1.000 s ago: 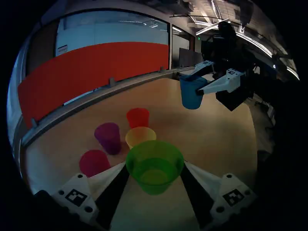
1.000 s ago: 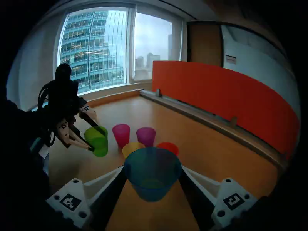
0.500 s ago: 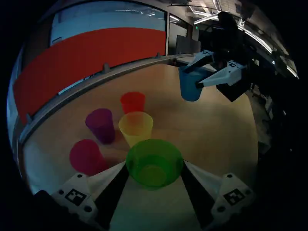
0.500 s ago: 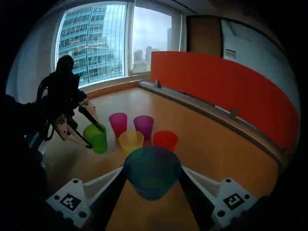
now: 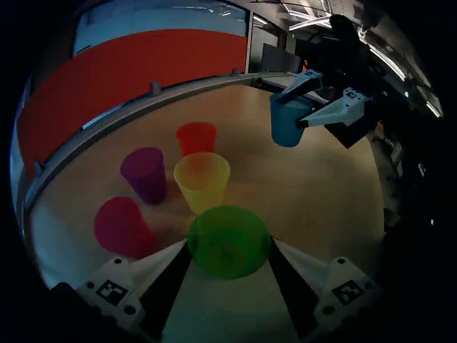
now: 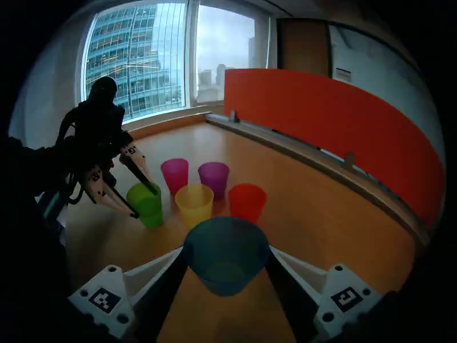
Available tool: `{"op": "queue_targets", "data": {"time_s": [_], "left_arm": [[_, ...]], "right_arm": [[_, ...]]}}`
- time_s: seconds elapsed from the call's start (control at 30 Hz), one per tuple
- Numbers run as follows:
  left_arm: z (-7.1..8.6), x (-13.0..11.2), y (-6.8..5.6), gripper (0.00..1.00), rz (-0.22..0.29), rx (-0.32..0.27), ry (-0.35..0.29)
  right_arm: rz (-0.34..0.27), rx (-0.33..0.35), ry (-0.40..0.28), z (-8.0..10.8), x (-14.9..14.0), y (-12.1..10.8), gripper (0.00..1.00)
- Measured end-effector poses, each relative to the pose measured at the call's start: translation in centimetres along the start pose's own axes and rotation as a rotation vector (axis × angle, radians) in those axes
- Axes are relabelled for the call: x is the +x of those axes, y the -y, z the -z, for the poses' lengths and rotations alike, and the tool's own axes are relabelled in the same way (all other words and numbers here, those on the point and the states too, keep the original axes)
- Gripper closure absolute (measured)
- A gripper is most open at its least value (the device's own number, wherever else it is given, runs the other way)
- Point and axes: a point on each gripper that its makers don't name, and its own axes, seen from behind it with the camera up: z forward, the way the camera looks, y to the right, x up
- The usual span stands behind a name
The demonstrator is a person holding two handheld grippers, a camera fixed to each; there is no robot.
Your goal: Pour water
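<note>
The left gripper (image 5: 228, 247) clamps the green cup (image 5: 228, 231) just before the yellow cup (image 5: 201, 180). The right gripper (image 6: 227, 251) clamps the blue cup (image 6: 226, 268), farther from the yellow cup. Both cups look like light, thin, squashable plastic, so a gentle mid-wall hold suits them.
</note>
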Motion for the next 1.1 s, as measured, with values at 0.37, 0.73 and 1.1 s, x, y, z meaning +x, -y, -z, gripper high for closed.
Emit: {"op": "queue_targets", "data": {"time_s": [0.37, 0.73, 1.1], "left_arm": [[-0.5, -0.6, 0.2, 0.12, 0.017, -0.007, 0.005], [-0.5, -0.8, 0.4, 0.11, 0.034, -0.015, 0.003], [-0.4, -1.8, -0.1, 0.0, 0.049, -0.029, 0.03]], "right_arm": [[0.003, -0.004, 0.01, -0.2, -0.4, -0.1, 0.07], [0.0, -0.008, 0.015, -0.3, -0.7, -0.2, 0.08], [-0.006, -0.006, 0.028, -0.6, -1.5, 0.1, 0.07]]}}
